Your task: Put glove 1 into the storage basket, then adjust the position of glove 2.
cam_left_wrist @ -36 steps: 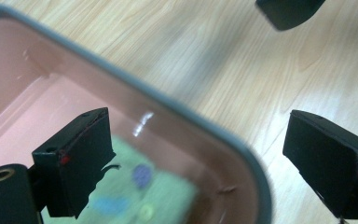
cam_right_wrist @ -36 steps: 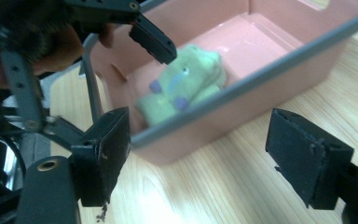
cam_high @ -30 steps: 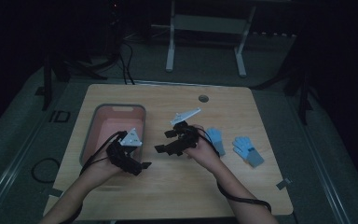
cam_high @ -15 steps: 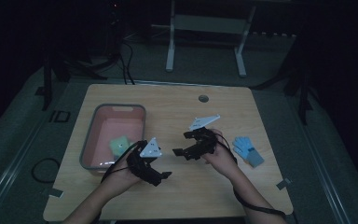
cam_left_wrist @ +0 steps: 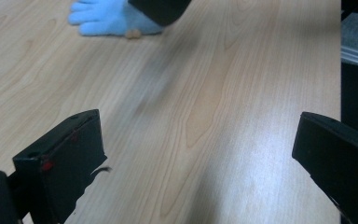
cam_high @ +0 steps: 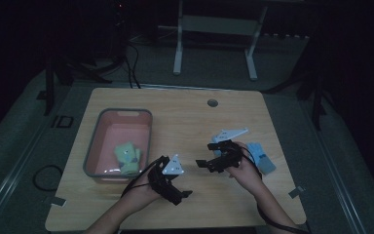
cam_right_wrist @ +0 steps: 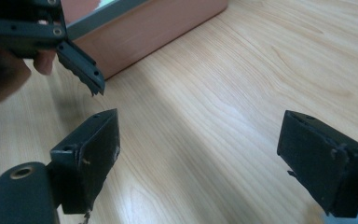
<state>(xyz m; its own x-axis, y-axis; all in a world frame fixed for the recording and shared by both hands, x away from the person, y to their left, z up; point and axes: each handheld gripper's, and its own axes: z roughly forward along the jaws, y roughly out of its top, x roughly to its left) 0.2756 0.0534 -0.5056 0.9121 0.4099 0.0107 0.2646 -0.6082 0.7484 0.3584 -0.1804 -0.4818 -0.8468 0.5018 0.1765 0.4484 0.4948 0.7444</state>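
A pink tray with a grey rim (cam_high: 93, 146) stands at the table's left and holds a folded green glove (cam_high: 126, 157). Blue gloves (cam_high: 263, 157) lie at the right, just beyond my right hand; one shows far off in the left gripper view (cam_left_wrist: 107, 16). My left gripper (cam_high: 181, 192) (cam_left_wrist: 196, 154) hovers near the front edge, right of the tray. Its jaws have just been opening and stand wide over bare wood. My right gripper (cam_high: 204, 157) (cam_right_wrist: 200, 149) points left toward the tray wall (cam_right_wrist: 158, 32); its jaws have also opened wide, with nothing between them.
The wooden table (cam_high: 185, 122) has a round cable hole (cam_high: 212, 103) near its far edge. A white desk frame (cam_high: 214, 24) stands on the floor behind. A cable loop (cam_high: 46, 176) lies on the floor at the left. The left gripper's jaw tip (cam_right_wrist: 81, 70) shows in the right gripper view.
Both hands have moved from the tray's right side toward the right and the near edge. The green glove, hidden under the left gripper a second ago, now lies in the tray.
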